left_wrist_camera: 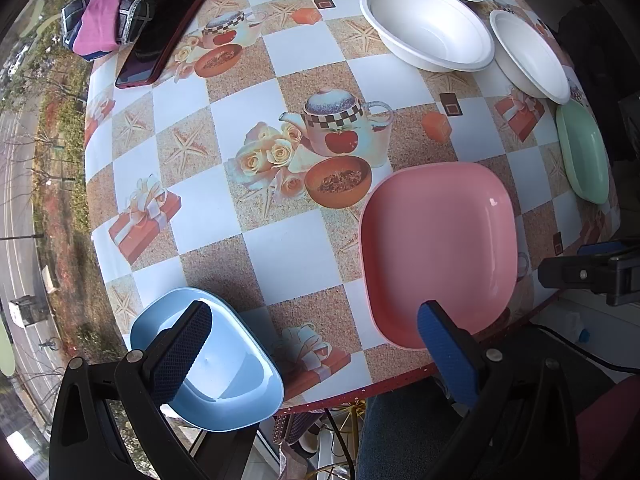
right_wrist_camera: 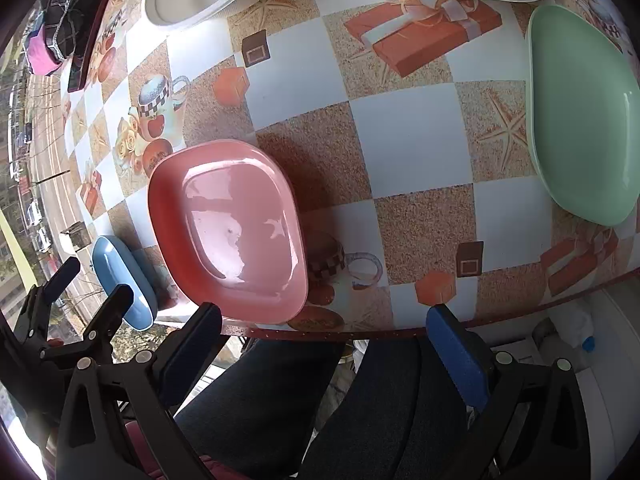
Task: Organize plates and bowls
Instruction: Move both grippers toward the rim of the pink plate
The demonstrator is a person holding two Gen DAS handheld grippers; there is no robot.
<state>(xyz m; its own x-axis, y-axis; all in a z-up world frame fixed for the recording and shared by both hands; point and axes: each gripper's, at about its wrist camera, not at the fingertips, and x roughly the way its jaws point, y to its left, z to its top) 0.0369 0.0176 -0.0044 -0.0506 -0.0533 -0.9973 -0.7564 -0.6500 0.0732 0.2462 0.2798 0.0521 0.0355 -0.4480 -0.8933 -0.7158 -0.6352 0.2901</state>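
Note:
A pink square plate (left_wrist_camera: 436,248) lies near the front edge of the table, just beyond my left gripper's right finger. A blue plate (left_wrist_camera: 232,364) sits at the front left corner, partly under that gripper's left finger. My left gripper (left_wrist_camera: 316,354) is open and holds nothing. A green plate (left_wrist_camera: 584,152) lies at the right edge, with three white bowls (left_wrist_camera: 428,24) behind it. In the right wrist view my right gripper (right_wrist_camera: 326,356) hangs open in front of the table edge, apart from the pink plate (right_wrist_camera: 228,232), the blue plate (right_wrist_camera: 124,276) and the green plate (right_wrist_camera: 584,120).
The table (left_wrist_camera: 280,240) has a checkered oilcloth. A dark phone (left_wrist_camera: 160,36) and a folded cloth (left_wrist_camera: 108,12) lie at the back left. A person's legs (right_wrist_camera: 280,400) are under the front edge. A window onto a street is to the left.

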